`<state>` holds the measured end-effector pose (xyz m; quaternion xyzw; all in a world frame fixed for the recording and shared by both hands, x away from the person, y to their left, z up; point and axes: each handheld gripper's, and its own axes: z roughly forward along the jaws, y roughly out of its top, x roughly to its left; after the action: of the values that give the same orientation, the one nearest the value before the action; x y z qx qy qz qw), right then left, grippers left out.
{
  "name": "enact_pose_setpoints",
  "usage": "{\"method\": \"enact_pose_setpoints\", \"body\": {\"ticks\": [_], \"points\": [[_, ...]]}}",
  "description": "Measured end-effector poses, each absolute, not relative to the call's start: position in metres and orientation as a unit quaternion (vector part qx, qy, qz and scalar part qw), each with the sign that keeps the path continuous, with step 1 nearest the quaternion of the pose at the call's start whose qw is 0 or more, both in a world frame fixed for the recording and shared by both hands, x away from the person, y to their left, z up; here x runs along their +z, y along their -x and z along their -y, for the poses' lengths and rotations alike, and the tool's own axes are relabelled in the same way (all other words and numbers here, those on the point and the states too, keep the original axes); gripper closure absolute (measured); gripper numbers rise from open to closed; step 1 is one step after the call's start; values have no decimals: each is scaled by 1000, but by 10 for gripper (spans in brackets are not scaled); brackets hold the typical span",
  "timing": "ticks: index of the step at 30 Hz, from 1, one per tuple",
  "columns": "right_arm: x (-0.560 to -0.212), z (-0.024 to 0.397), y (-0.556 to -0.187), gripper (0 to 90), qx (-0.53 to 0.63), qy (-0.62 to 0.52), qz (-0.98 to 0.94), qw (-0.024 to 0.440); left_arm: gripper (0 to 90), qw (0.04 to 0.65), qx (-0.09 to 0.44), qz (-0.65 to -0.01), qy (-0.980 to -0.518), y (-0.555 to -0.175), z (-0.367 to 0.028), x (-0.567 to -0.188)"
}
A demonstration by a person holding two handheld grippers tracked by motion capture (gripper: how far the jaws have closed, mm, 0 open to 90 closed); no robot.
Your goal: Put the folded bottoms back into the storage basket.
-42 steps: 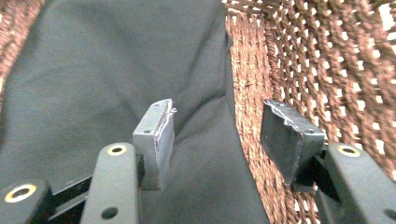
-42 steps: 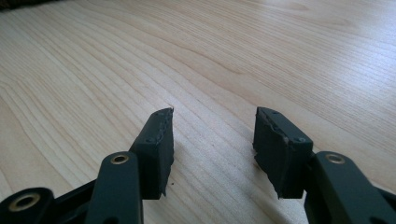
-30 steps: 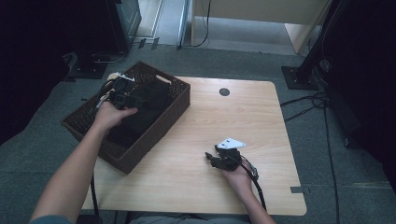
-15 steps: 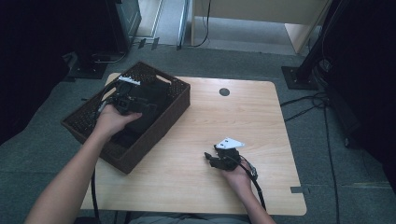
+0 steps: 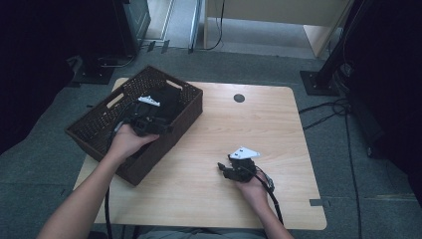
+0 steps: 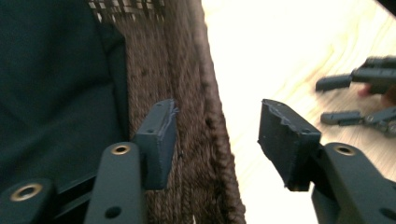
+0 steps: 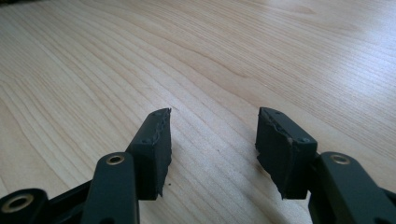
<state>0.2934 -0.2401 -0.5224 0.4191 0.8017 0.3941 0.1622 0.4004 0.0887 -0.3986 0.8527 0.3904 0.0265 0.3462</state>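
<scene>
Over the near long wall of the dark brown wicker basket [image 5: 104, 117], the left claw [image 5: 158, 121] hangs in the person's left hand [image 5: 127, 142], above the dark cloth [image 5: 166, 99] that lies inside. From the left claw view its jaws straddle the woven rim [image 6: 212, 107]: one pad on the inner side near the dark cloth [image 6: 51, 93], the other out over the pale wood, neither pad pressing on the wall. These jaws have just been closing a little, yet they stand released with the wall between them. The basket sits on the left part of the wooden counter [image 5: 263, 134], slanted to its edges. Near the front edge, the right claw [image 5: 225, 170] rests low in the right hand [image 5: 251, 185], well apart from the basket. Its jaws are released too, with bare wood [image 7: 210, 70] between them.
</scene>
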Motion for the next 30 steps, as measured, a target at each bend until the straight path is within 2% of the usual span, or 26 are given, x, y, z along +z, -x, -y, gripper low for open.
{"method": "enact_pose_setpoints", "body": {"ticks": [3, 6, 10, 30], "points": [[-522, 240, -293, 456, 394, -420, -801, 162, 499, 343, 24, -392, -853, -400, -89, -403], [-522, 239, -293, 456, 392, -419, -803, 163, 636, 334, 13, -389, -859, -400, -88, -410], [-522, 239, -293, 456, 392, -419, -803, 164, 710, 325, 9, -387, -863, -399, -87, -417], [-522, 238, -293, 453, 390, -417, -804, 168, 754, 333, 32, -414, -847, -396, -92, -419]]}}
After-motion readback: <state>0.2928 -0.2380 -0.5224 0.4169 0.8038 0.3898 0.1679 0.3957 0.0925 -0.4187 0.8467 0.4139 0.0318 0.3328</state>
